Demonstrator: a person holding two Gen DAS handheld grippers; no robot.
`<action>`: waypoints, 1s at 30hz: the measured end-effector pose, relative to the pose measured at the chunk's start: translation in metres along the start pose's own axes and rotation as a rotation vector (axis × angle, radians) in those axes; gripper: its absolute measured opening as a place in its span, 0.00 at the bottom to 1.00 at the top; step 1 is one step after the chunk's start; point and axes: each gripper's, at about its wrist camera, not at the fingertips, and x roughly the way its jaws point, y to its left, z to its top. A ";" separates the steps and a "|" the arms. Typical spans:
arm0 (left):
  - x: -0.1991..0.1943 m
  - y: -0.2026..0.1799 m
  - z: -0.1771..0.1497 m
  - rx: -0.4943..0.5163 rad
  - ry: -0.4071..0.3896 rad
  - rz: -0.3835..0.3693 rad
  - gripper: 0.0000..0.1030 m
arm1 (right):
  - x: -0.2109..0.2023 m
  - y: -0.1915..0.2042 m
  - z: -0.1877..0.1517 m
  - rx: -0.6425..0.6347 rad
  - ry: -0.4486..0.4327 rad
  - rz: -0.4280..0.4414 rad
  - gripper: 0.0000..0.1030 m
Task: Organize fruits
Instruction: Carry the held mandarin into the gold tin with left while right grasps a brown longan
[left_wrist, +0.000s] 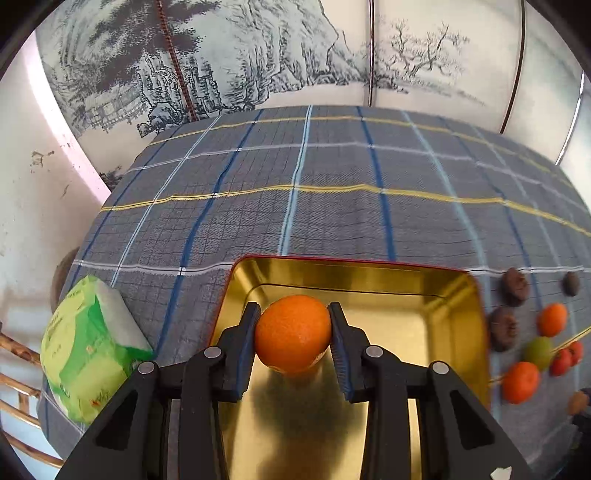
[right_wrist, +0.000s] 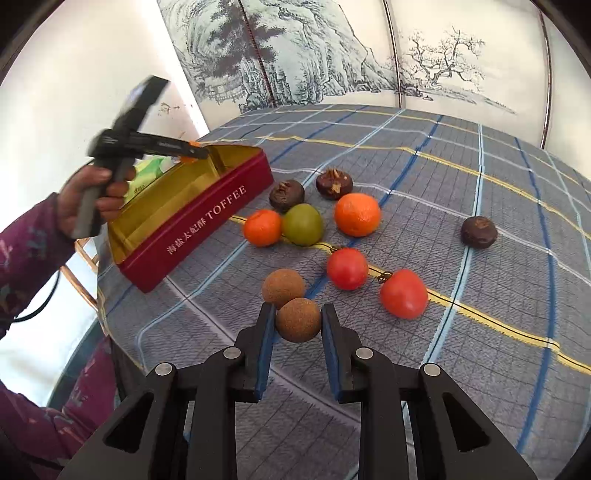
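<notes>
The tongs (left_wrist: 293, 334) are black with blue pads. They hold an orange (left_wrist: 293, 333) ball of fruit. The tin (right_wrist: 192, 218) is gold inside and dark red outside, with white letters. The cloth (right_wrist: 443, 184) is grey with blue, white and yellow lines. At 9 o'clock sits a green pack (left_wrist: 88, 350).

The right claw (right_wrist: 298, 319) brackets a brown round fruit (right_wrist: 298, 319) on the plaid tablecloth (right_wrist: 461, 332).
</notes>
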 end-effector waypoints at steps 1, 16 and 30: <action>0.006 0.001 0.000 0.001 0.011 0.002 0.32 | -0.003 0.001 0.000 0.003 -0.004 0.002 0.25; 0.031 0.003 0.004 0.053 0.047 0.045 0.32 | -0.011 0.013 0.008 0.020 -0.024 0.035 0.25; -0.021 -0.001 -0.007 -0.004 -0.105 0.093 0.62 | -0.018 0.008 0.013 0.057 -0.038 0.053 0.25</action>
